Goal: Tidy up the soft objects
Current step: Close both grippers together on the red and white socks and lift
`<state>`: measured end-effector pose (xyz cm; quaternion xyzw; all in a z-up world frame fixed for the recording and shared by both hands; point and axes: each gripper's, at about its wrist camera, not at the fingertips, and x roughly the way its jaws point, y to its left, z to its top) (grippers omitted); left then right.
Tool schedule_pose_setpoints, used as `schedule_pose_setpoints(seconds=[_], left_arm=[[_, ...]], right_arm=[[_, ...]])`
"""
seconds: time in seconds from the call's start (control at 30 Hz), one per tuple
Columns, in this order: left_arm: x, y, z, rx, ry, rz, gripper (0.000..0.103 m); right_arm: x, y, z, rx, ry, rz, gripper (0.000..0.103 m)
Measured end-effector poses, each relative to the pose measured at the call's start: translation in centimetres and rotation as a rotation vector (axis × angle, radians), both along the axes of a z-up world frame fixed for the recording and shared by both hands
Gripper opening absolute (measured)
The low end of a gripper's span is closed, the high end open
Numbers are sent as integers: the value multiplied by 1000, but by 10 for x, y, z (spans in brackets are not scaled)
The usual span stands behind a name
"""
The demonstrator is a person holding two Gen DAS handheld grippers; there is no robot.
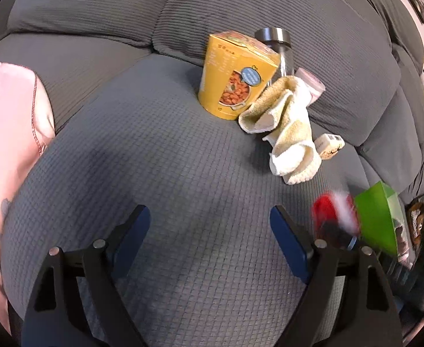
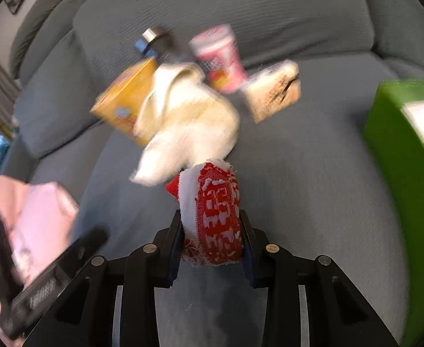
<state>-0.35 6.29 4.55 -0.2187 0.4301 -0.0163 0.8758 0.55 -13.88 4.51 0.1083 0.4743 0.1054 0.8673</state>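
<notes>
My right gripper (image 2: 212, 231) is shut on a red and white knitted sock (image 2: 217, 217), held above the grey sofa seat (image 2: 298, 188). In the left wrist view that sock (image 1: 335, 217) shows as a red and white blur at the right, beside the left gripper's right finger. My left gripper (image 1: 210, 219) hangs open over bare seat with nothing between its blue pads. A cream towel (image 1: 284, 127) lies crumpled on the seat ahead, against a yellow box (image 1: 235, 78). In the right wrist view the same cream towel (image 2: 188, 124) lies just beyond the sock.
A pink cloth (image 1: 6, 133) lies at the left on the sofa. A green box (image 1: 382, 219) stands at the right. Behind the towel are a bottle with a metal cap (image 1: 278, 46), a pink cup (image 2: 220, 60) and a small beige box (image 2: 272, 92). Back cushions rise behind.
</notes>
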Motion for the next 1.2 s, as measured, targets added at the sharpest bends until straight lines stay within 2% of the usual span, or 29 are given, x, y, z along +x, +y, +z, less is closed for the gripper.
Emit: schedule_pose_setpoints(seconds=[0.17, 0.27, 0.43, 0.53, 0.67, 0.77, 0.9, 1.03, 1.13, 1.2], left_arm=[[-2, 2, 0, -24, 7, 7, 84], [-2, 2, -1, -26, 13, 7, 84], [-1, -1, -3, -45, 23, -7, 84], [1, -7, -2, -78, 15, -48, 84], [0, -21, -2, -119, 3, -127, 84], [-2, -39, -4, -160, 15, -211, 84], [-3, -61, -6, -150, 25, -294, 80], [-2, -76, -13, -135, 53, -325, 75], [1, -81, -19, -128, 76, -335, 67], [3, -82, -23, -156, 82, -341, 62]], right_arm=[[-4, 19, -25, -34, 87, 21, 36], [-4, 20, -23, -53, 93, 29, 39], [-2, 5, -8, -16, 69, 13, 64], [-9, -12, 11, -10, 5, -25, 65], [-12, -34, 24, 56, -37, -40, 65], [-9, -36, 24, 61, -57, -44, 65], [-4, -34, 17, 80, -34, -34, 65], [1, -28, 5, 97, 12, 7, 48], [6, -22, -5, 120, 50, 31, 41], [9, -20, -10, 127, 65, 39, 39]])
